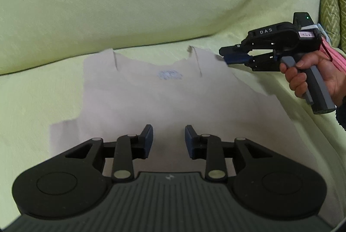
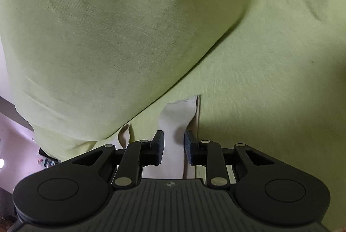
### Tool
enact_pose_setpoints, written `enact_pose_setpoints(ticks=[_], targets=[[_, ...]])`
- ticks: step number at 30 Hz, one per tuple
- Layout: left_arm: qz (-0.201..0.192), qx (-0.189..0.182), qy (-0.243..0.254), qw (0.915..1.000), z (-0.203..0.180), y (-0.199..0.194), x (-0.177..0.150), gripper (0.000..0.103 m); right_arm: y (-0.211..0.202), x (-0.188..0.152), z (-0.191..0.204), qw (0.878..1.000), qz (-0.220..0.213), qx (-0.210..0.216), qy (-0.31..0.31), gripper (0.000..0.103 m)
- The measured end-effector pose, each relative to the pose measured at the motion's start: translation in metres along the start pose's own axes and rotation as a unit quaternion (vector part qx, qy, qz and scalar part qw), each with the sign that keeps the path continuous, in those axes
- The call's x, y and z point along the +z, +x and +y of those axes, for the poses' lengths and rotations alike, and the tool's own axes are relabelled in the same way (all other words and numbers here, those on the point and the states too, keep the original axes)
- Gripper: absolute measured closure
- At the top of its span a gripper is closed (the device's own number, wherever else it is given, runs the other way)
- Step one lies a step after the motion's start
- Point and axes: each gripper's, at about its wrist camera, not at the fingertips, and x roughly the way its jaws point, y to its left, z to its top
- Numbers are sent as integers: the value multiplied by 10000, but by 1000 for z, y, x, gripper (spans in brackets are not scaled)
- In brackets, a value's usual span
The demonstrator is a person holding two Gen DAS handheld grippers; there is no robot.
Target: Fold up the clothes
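1. Left wrist view: a pale beige top lies spread flat on the yellow-green sofa cover, neckline toward the backrest, a small printed label just under the collar, and one flap sticking out at the lower left.
2. Same view: the left gripper hovers over the lower middle of the garment with its jaws parted and nothing between them; it grasps nothing.
3. Same view: the right gripper, carried in a person's hand, is at the top's right shoulder edge. Its blue pads sit close together beside the cloth, but blur hides whether they pinch it.
4. Right wrist view: the right gripper points at the seam where seat meets backrest. A strip of the beige top runs up between its fingers, with a gap showing on either side, so I judge it released rather than clamped.
5. Handling, as a judgement: the fabric looks thin, light and limp, so it will sag and crease if lifted by one point. Shoulder corners and hem corners are the sensible holds, taken two at once; the plush cover may drag on it.
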Motion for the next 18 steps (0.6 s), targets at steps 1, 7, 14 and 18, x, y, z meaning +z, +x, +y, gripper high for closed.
enact_pose_setpoints(ticks=[1,7,14,18], targets=[[2,39,-5,10000,2,1,1,76,4,3,0,10000,41,-22,6,77],[26,116,-47,9999,8,5,1,76,13,9,11,9992,-33,-69,-395,102],[30,224,110,9997,12,8,1,75,21,11,20,9880,-319,-1052,-1081,103],[-125,248,24,9996,39,3,16,73,5,8,34,9772,-592,-1599,-1262,62]])
